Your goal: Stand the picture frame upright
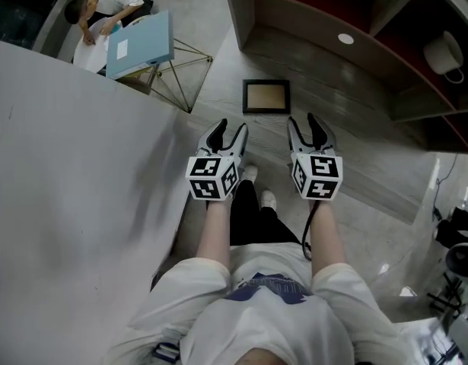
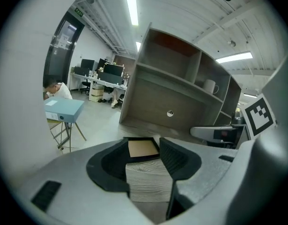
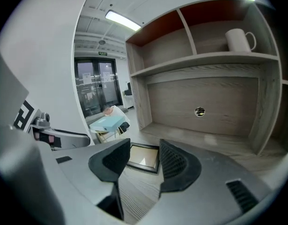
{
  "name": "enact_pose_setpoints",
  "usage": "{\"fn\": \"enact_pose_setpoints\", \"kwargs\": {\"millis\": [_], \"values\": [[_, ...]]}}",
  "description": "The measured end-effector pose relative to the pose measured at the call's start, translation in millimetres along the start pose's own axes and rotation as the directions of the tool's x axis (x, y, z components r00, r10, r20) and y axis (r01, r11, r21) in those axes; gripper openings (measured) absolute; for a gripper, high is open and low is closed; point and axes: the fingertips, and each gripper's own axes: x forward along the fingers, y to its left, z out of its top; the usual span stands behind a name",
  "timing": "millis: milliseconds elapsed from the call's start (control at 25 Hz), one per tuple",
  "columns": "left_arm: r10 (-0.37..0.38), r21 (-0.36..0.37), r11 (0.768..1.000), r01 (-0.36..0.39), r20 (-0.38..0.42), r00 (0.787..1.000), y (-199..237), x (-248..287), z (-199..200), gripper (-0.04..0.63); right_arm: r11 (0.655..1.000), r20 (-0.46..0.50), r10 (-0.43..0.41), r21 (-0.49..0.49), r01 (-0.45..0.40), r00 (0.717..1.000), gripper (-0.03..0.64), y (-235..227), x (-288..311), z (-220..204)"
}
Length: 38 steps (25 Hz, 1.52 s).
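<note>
Looking down in the head view, we see the picture frame [image 1: 266, 96] lying flat on the pale wood-grain surface [image 1: 348, 105] at the foot of the shelf unit [image 1: 325, 44]. The left gripper [image 1: 233, 125] hangs just short of the frame's near left corner, and the right gripper [image 1: 302, 119] just short of its near right corner. Neither touches the frame. Left of the frame and farther off, a blue box [image 1: 140, 44] sits on a folding stand, with a person in white [image 1: 104, 6] bent beside it. Far to the frame's right, a white mug [image 1: 444, 54] stands on a shelf. In the left gripper view our jaws are released, with nothing between them. The frame shows through the gap, flat on the wood just beyond the tips. In the right gripper view the jaws are likewise spread and empty. The frame lies flat past them, its dark border and pale panel plain to see. The shelf unit rises behind the frame.
</note>
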Motion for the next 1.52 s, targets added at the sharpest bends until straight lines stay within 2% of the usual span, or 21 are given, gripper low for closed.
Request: {"fn": "enact_pose_setpoints", "kwargs": {"millis": [240,520,680,920,1320,1520], "values": [[-0.005,-0.021,1.0,0.003,-0.111,0.994,22,46,-20,0.19,1.0,-0.116,-0.008,-0.027,0.005,0.993,0.187,-11,46,-22],[-0.019,-0.05,0.999,0.009,-0.208,0.978,45,96,-34,0.19,0.999,-0.246,-0.025,-0.047,0.013,0.969,0.187,-22,93,-51],[-0.031,-0.067,0.998,0.014,-0.258,0.966,50,118,-44,0.19,0.999,-0.318,-0.025,-0.042,0.012,0.948,0.168,-30,116,-66],[-0.036,-0.081,0.997,0.01,-0.329,0.944,58,141,-56,0.189,0.998,-0.431,-0.035,-0.065,0.008,0.901,0.156,-38,143,-89],[-0.055,-0.122,0.993,0.005,-0.407,0.912,63,157,-67,0.176,0.998,-0.516,-0.06,-0.062,0.032,0.855,0.152,-45,159,-105],[-0.069,-0.141,0.99,0.008,-0.43,0.9,62,161,-73,0.165,0.999,-0.534,-0.04,-0.033,0.027,0.844,0.138,-43,162,-107]]}}
